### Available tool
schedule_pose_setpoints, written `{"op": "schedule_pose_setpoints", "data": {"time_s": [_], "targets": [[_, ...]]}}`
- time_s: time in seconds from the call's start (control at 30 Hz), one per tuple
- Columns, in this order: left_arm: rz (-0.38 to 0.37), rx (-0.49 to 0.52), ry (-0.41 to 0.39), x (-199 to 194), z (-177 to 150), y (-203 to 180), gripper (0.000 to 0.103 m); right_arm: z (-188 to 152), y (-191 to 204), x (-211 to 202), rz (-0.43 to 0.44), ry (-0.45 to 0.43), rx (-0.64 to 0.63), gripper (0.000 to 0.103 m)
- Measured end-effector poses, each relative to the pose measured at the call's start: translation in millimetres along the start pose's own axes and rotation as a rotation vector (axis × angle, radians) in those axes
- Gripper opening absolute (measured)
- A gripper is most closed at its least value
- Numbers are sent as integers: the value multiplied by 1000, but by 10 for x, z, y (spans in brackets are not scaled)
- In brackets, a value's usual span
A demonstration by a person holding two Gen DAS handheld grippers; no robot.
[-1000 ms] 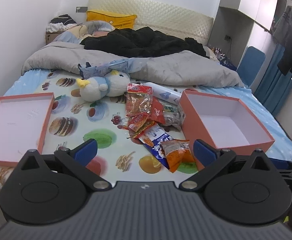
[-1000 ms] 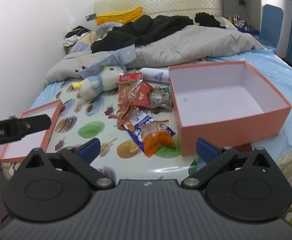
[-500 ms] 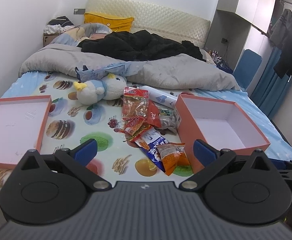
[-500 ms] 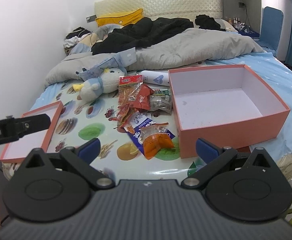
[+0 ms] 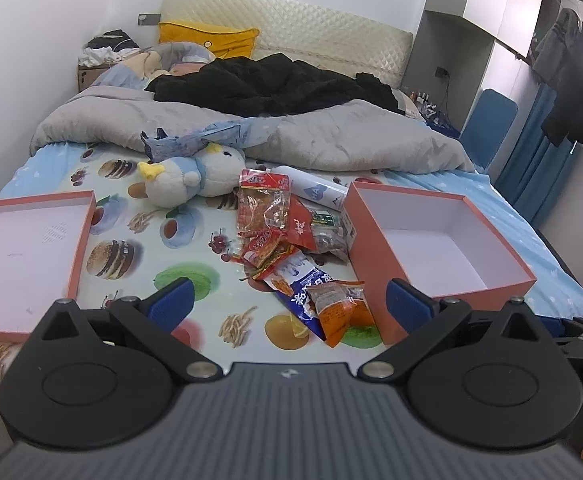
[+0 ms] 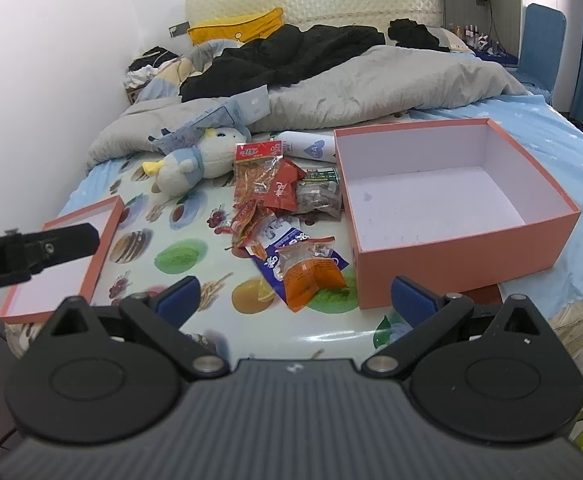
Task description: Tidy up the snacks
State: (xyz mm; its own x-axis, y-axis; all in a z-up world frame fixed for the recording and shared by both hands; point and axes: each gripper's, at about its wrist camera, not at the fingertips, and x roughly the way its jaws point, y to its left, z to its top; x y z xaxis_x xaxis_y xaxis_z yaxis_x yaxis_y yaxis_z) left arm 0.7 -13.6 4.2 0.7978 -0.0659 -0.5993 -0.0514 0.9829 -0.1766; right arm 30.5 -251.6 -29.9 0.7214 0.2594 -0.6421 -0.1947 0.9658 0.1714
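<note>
A pile of snack packets (image 5: 287, 240) lies on the bed, left of an open, empty orange box (image 5: 371, 256). The nearest packet is orange (image 5: 341, 308), on a blue packet (image 5: 299, 284). The pile (image 6: 275, 208), the orange packet (image 6: 311, 274) and the box (image 6: 455, 258) also show in the right wrist view. My left gripper (image 5: 289, 306) is open and empty, held back from the bed's front edge. My right gripper (image 6: 295, 296) is open and empty, also short of the pile.
The orange box lid (image 5: 79, 256) lies open side up at the left (image 6: 103, 242). A plush duck (image 5: 189, 180) and a white tube (image 5: 315, 188) lie behind the snacks. A grey quilt (image 5: 331, 140) with black clothes covers the far bed. The left gripper's body (image 6: 31, 256) shows at left.
Both grippers have pulled back and risen slightly, so the bed looks a little farther away. Nothing on the bed has moved.
</note>
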Motion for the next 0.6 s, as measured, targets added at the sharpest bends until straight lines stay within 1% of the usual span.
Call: {"op": "schedule_pose_setpoints", "data": {"time_s": [0.33, 0.5, 0.6], "targets": [[-4, 7, 4, 42, 21, -7, 103, -3, -25, 18, 19, 21, 19, 103], [-6, 10, 7, 57, 20, -8, 103, -23, 8, 21, 28, 24, 4, 103], [-20, 13, 4, 57, 3, -8, 103, -45, 7, 14, 56, 18, 4, 103]]}}
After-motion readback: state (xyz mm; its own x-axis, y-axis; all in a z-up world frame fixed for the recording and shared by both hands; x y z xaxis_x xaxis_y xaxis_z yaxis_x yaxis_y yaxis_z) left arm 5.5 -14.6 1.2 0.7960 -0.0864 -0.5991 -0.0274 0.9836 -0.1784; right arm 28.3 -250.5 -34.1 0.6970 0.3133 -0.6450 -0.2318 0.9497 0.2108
